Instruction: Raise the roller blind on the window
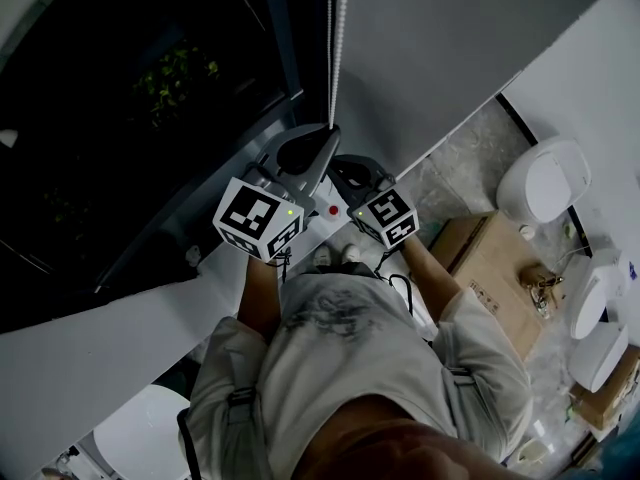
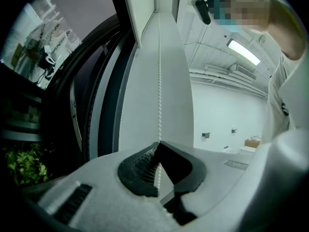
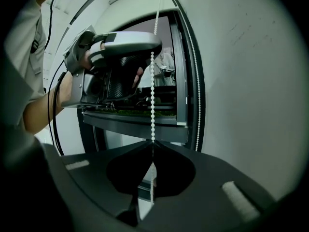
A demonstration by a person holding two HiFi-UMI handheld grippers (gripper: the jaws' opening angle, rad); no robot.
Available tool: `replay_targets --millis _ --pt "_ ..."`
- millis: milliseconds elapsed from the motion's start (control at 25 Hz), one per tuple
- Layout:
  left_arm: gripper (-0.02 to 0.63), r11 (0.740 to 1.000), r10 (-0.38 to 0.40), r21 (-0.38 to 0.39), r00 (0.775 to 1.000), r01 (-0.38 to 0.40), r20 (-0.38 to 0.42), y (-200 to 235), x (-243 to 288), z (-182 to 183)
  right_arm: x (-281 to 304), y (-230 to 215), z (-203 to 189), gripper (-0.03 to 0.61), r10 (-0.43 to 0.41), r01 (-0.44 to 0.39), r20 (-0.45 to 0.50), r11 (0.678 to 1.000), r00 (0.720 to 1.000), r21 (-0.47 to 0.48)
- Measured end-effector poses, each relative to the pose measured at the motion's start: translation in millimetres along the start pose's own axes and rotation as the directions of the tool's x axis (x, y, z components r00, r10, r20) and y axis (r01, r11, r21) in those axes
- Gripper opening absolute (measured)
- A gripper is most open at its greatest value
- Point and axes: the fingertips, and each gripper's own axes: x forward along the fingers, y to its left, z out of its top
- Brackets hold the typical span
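My left gripper (image 2: 158, 148) and, below it, right gripper (image 3: 152, 148) both clench the bead chain (image 2: 159, 81): light, limp, slippery; pinch across beads.

- We can read no words, numbers or brand names in any view.
- The cardboard box (image 1: 490, 258) on the floor bears small dark print, too small for us to read.
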Motion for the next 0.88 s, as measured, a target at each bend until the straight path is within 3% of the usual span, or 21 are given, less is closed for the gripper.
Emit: replay_targets --millis 880 --pt "0.012 0.999 -0.012 -0.049 0.998 0.009 -0.059 -1 -4 -42 8 2 -40 0.011 -0.007 0.009 -0.073 1.0 0.997 0.022"
